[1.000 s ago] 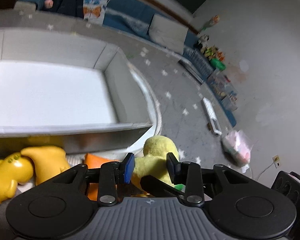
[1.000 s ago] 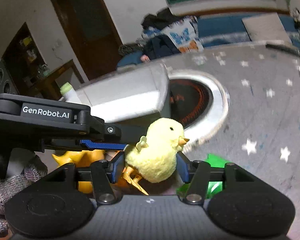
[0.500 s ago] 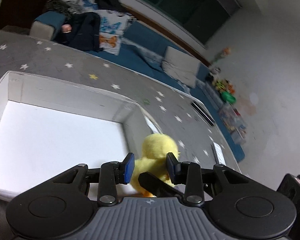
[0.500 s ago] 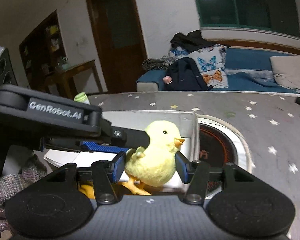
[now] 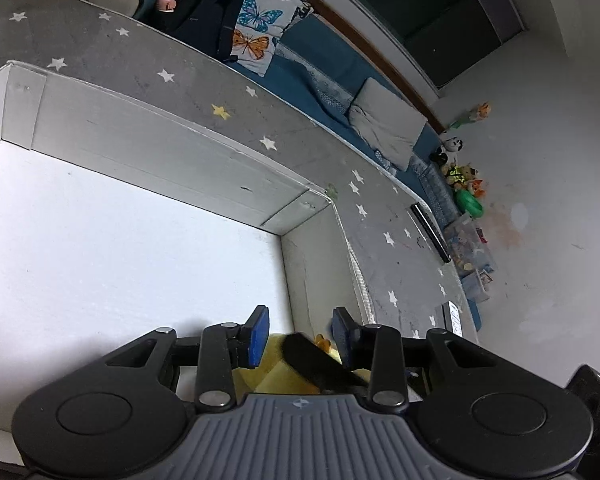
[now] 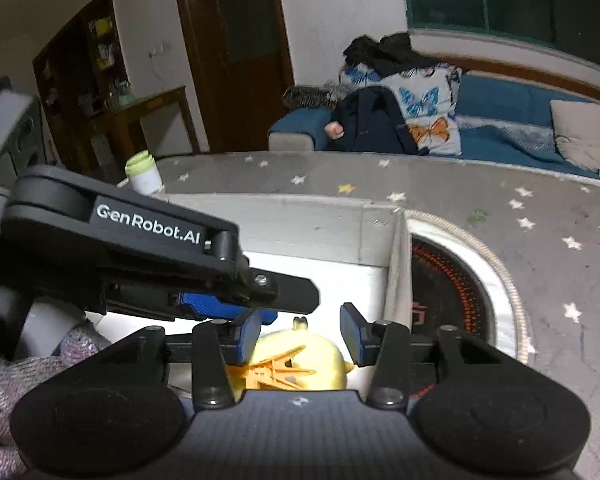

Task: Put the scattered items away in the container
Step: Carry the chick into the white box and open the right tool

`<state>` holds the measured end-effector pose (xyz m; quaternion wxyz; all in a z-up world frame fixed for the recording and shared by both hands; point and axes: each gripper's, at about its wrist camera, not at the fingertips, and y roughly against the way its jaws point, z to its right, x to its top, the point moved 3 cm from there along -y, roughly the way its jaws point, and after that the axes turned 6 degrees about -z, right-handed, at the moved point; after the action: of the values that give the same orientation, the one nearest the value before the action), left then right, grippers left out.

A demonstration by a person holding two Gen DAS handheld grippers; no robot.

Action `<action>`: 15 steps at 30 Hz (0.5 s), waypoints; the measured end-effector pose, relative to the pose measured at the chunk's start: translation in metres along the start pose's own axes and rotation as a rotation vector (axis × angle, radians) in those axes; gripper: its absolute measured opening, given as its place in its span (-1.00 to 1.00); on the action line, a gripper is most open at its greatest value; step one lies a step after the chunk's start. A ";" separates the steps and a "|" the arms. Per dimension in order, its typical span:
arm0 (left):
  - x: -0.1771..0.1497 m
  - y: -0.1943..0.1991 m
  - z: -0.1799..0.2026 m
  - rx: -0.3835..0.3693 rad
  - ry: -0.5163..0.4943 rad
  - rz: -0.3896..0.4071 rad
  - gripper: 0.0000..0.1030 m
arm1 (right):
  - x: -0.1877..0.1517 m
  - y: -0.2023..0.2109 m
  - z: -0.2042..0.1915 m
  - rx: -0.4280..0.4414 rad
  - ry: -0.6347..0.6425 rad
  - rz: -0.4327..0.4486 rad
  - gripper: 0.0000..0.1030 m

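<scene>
Right wrist view: right gripper (image 6: 300, 332) clamped on plush chick (image 6: 300, 356), blue pads just drawn closer together with the toy squeezed between them, orange feet turned toward the camera. Crossing just left of the jaws, left gripper's black finger and blue pad, close beside the chick; hard to tell whether touching. Directly behind the jaws, white floor of the container (image 6: 300, 220), chick sitting within the line of its right wall near the front corner; whether resting on the floor or held above it, impossible to tell. Just right of the jaws, beyond that wall, round dark hob (image 6: 460, 292) with orange ring markings on grey starred cloth (image 6: 548, 248). Far left past the container's back wall, white bottle (image 6: 142, 174) with green cap. Left wrist view: left gripper (image 5: 300, 328) with jaws apart, pressing on nothing; low between them, a patch of yellow chick and the right gripper's black finger slanting across. Ahead and left of these jaws, container floor and back wall; farther right, starred cloth, then blue sofa (image 5: 320, 72) with butterfly cushion (image 5: 256, 36).
</scene>
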<state>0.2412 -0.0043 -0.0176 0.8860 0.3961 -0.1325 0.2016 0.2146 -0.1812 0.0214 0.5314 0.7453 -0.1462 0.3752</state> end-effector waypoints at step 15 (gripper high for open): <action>-0.026 0.035 0.027 0.031 -0.118 0.098 -0.28 | -0.036 0.066 0.000 -0.015 -0.023 0.082 -0.08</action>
<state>0.1996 -0.0101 0.0123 0.8595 0.4139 -0.2005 0.2231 0.1494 -0.2133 0.0413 0.5193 0.7391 -0.1854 0.3868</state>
